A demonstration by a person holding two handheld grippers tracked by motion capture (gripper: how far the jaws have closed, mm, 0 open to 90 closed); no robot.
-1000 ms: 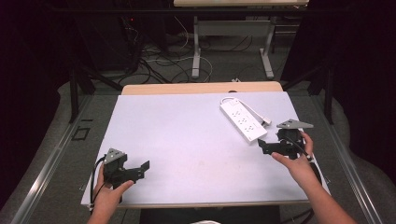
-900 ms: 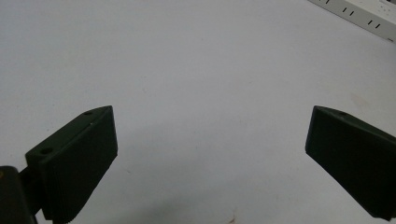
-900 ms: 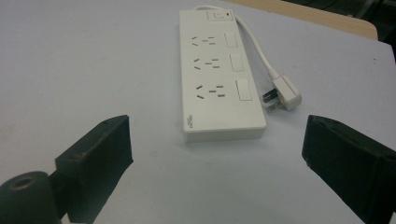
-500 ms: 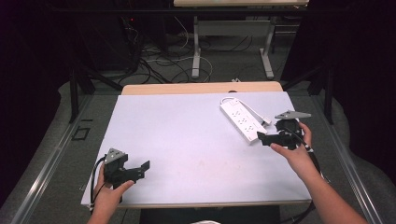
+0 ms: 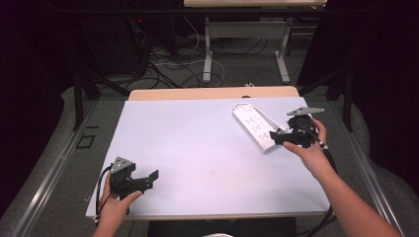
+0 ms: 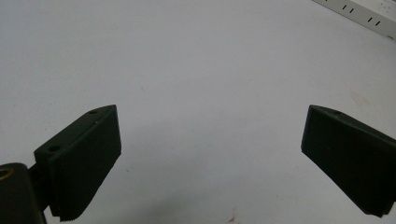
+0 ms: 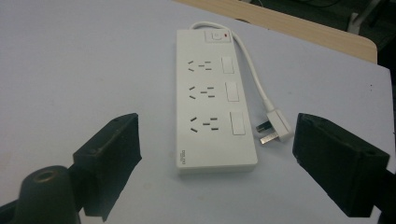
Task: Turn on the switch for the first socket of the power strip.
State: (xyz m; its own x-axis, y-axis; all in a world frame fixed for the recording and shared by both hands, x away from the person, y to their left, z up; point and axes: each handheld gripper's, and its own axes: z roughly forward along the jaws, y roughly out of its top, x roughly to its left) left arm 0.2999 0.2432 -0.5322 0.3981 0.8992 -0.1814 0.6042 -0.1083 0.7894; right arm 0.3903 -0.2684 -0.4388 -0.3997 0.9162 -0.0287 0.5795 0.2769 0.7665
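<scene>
Right now the white power strip [image 7: 211, 98] lies straight ahead of the right gripper [image 5: 281, 137], its near short end just beyond the jaw tips and its long axis running away from the gripper, nearly in line with where the jaws point. Those jaws are spread wide, wider than the strip's body, and pinch nothing. The left gripper [image 5: 148, 178] sits well apart at the near left corner of the table [image 5: 197, 148], jaws likewise spread and empty over bare tabletop, so the right hand [image 5: 309, 150] is plainly the nearer one; I'd judge any grasp falls to it. From the right gripper view you can make out three socket rows, a switch at the far end, and the plug [image 7: 273, 129] lying just beside the strip on the right-jaw side; from above these details blur, though both grippers' positions show together.
</scene>
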